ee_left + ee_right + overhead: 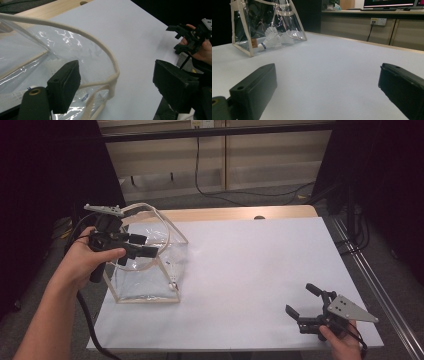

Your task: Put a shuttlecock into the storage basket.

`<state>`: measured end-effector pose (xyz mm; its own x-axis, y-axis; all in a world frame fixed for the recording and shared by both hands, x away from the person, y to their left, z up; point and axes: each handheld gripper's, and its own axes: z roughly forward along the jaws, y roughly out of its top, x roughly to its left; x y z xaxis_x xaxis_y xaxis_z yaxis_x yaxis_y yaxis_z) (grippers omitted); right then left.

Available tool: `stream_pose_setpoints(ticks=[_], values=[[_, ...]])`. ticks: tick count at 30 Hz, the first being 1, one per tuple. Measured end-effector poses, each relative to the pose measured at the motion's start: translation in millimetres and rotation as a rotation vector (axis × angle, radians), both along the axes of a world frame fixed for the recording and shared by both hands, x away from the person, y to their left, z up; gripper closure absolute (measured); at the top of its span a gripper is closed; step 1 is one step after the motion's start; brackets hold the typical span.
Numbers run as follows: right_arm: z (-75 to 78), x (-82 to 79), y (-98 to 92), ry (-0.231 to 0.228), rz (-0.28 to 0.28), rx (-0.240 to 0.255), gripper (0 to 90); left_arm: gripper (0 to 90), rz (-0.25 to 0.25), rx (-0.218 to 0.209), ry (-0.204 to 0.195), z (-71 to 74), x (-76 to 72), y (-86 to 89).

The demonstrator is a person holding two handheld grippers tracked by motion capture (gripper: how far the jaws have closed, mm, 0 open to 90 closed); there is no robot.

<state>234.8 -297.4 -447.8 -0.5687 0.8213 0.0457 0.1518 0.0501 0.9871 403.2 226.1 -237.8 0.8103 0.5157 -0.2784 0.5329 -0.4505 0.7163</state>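
Inside clear bag [249,30], shuttlecocks [270,40] blurred by glare.

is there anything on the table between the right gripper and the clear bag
Nothing visible. The right gripper rests open near the table's right front corner, and only bare white surface lies between it and the clear bag with shuttlecocks inside.

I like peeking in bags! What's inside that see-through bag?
Inside the clear bag, white shuttlecocks lie on the bottom: one plainly, another behind it. Glare on the plastic hides whether there are more.
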Motion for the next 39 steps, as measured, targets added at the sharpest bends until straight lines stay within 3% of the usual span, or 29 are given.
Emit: stream_pose_setpoints(ticks=[16, 20, 24, 39], values=[[-0.2, 1.1, 1.0, 0.000, 0.004, -0.003, 1.7, 19.4, -0.052, -0.050, -0.001, -7.5, -15.5, -1.7], [0.4, 0.6, 1.9, 0.001, 0.005, 0.001, 1.7, 18.6, -0.054, -0.035, 0.002, -14.3, -16.8, -3.7], [0.0, 1.2, 2.1, -0.002, 0.007, -0.006, 1.7, 18.2, -0.049, -0.050, 0.000, -18.0, -18.6, -2.5], [0.0, 0.8, 1.7, 0.000, 0.004, -0.004, 1.7, 16.8, -0.051, -0.048, -0.016, -24.3, -31.3, 2.8]])
